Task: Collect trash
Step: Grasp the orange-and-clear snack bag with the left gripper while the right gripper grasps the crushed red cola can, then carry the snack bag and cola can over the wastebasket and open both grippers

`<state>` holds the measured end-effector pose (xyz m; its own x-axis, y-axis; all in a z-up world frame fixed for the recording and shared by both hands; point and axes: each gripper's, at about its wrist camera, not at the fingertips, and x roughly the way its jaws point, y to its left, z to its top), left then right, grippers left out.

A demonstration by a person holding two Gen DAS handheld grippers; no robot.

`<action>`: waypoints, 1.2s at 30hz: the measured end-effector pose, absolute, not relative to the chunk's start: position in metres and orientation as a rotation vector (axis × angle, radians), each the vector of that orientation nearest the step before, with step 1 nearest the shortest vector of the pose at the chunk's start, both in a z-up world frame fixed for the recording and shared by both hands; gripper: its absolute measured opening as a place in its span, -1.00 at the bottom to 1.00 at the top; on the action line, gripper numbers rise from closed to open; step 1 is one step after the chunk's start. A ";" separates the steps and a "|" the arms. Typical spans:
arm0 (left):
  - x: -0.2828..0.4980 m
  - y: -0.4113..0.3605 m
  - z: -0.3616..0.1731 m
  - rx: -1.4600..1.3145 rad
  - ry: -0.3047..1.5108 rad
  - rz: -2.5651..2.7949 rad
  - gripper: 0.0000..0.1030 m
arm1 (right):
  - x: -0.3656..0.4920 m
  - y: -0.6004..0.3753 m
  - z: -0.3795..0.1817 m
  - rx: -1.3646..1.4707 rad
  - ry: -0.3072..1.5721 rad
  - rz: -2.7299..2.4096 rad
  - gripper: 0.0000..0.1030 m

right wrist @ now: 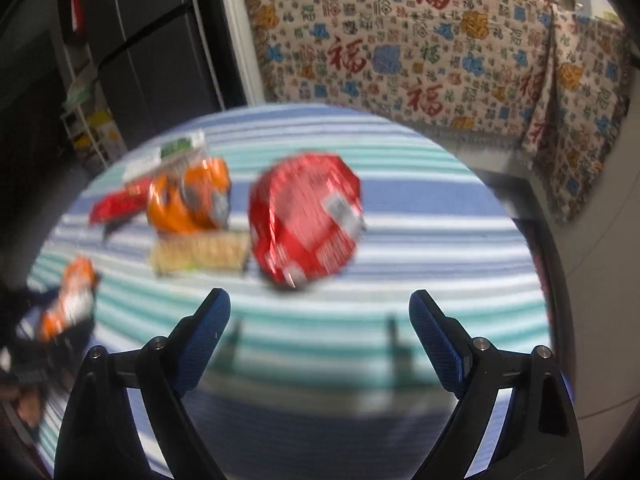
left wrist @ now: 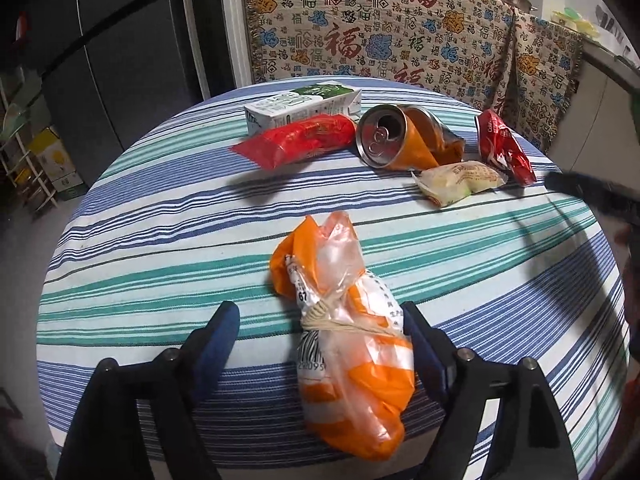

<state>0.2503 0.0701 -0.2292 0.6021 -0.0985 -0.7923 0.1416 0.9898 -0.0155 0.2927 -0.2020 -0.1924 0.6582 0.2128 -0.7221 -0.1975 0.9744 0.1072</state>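
Left gripper spread wide around the orange bag at the table's near edge. Right gripper wide, holding nothing, behind the red wrapper mid-table.

Left wrist view: low over near edge of striped bench, facing across it toward patterned cloth; close on tied orange bag. Right wrist view: further right, same heading, blurred, nearest red wrapper. Shared: bench, orange can, carton, cloth, dark cabinet.
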 end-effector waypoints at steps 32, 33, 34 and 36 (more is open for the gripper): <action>0.238 0.040 -0.219 0.014 0.920 -0.266 -0.12 | 0.274 -0.221 -0.168 0.104 0.882 0.335 0.10; 0.237 0.038 -0.218 0.016 0.920 -0.272 -0.12 | 0.269 -0.222 -0.167 0.104 0.881 0.340 0.10; 0.234 0.033 -0.217 0.020 0.920 -0.279 -0.12 | 0.267 -0.224 -0.166 0.102 0.879 0.342 0.10; 0.229 0.024 -0.212 0.022 0.913 -0.287 -0.12 | 0.259 -0.225 -0.165 0.091 0.877 0.344 0.11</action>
